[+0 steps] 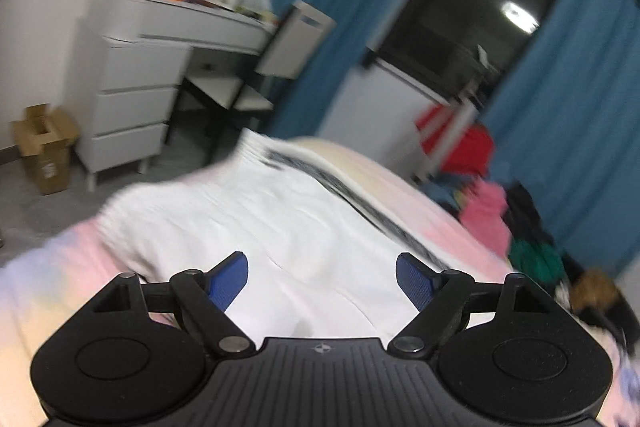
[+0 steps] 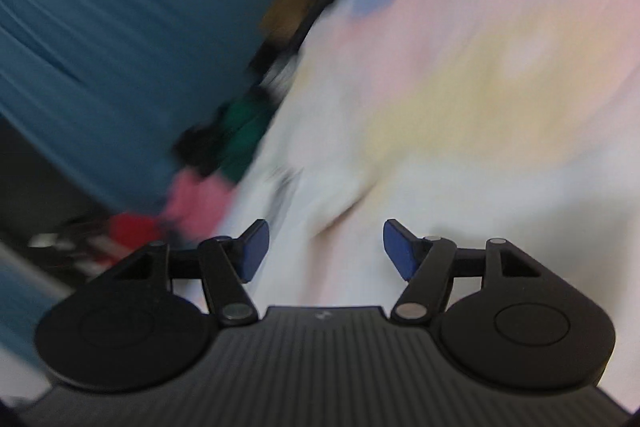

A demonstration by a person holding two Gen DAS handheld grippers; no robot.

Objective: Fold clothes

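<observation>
A white garment with a dark stripe along its right edge lies spread on a bed with a pastel pink and yellow cover. My left gripper is open and empty, just above the garment's near part. My right gripper is open and empty above white cloth on the same bed cover. The right wrist view is heavily blurred by motion.
A pile of pink, green, black and red clothes lies along the bed's right side, also in the right wrist view. Beyond the bed stand a white dresser, a chair, a cardboard box and blue curtains.
</observation>
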